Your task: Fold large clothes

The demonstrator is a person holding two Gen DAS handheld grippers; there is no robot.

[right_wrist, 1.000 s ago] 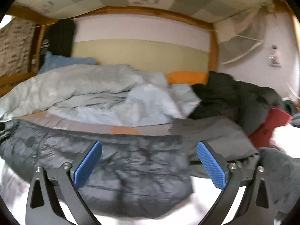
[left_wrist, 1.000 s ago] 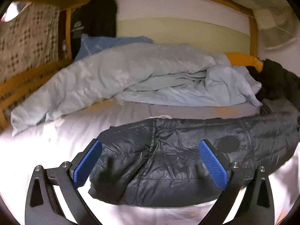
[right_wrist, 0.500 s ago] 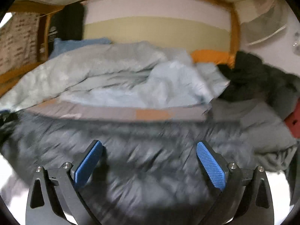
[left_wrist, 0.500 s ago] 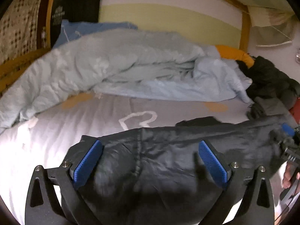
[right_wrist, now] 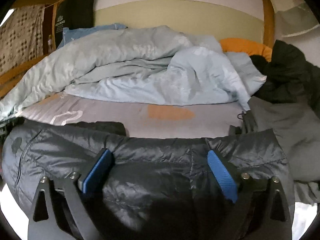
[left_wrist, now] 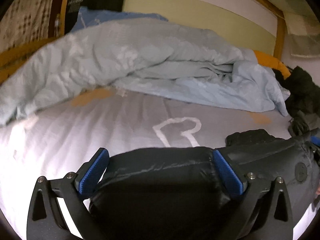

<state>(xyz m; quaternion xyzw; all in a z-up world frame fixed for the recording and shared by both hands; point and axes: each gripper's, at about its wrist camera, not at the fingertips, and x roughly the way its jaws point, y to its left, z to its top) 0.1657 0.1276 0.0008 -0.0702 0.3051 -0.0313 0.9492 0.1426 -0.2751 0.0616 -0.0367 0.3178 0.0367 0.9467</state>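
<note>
Right wrist view: quilted, glossy black puffer jacket (right_wrist: 160,160) lies crumpled.

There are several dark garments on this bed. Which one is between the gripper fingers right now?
The quilted black puffer jacket in the foreground, shiny and stitched in panels. Both the left gripper and the right gripper straddle it; the grey garment and the black pile lie beyond.

Black quilted puffer jacket (left_wrist: 160,172), near, between spread blue-padded left gripper (left_wrist: 160,172) fingers; crumpled pale-blue duvet (left_wrist: 140,64), far; grey bedsheet (left_wrist: 100,124) between.
</note>
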